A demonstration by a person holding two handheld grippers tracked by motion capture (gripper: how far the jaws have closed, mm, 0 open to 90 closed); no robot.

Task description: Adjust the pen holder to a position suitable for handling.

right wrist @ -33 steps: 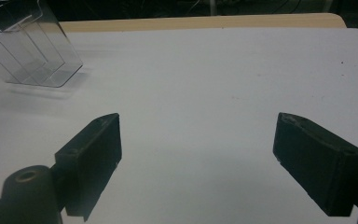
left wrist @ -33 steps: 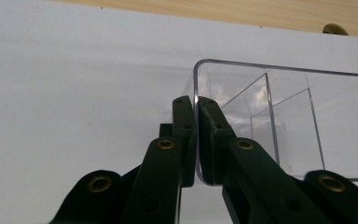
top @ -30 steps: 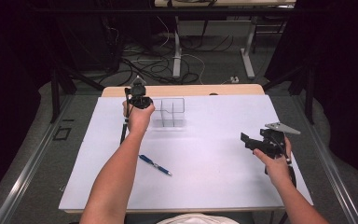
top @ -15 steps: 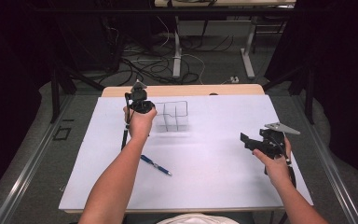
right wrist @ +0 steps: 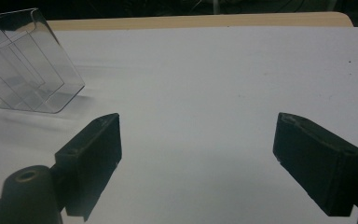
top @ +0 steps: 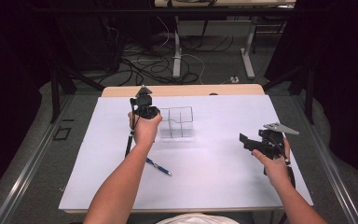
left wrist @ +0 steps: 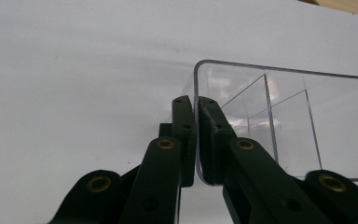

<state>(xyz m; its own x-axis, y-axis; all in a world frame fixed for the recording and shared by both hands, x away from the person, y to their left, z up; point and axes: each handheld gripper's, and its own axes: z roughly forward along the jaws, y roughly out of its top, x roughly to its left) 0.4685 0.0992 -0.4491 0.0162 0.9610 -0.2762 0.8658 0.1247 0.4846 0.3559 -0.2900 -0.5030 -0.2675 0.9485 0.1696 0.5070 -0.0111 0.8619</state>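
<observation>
A clear plastic box (top: 178,123) with inner dividers stands on the white table top (top: 214,177), left of centre and toward the far side. My left gripper (left wrist: 196,105) is shut on the box's left wall, one jaw inside and one outside, just under the rim (left wrist: 279,71). In the high view the left gripper (top: 150,121) reaches down from the left hand at the box's left side. My right gripper (top: 245,140) hovers open at the right of the table, pointing left, with nothing between its jaws (right wrist: 198,140). The box (right wrist: 28,65) lies far off at its upper left.
A blue pen (top: 158,166) lies on the white top near the left forearm. The left gripper's black cable (top: 129,142) trails down beside the wrist. A wooden table edge (top: 182,90) runs along the far side, with cables and desk legs on the floor beyond.
The left hand has drawn a little toward the person and to the right, and the clear box has come along in its jaws. The right gripper has stayed put.
</observation>
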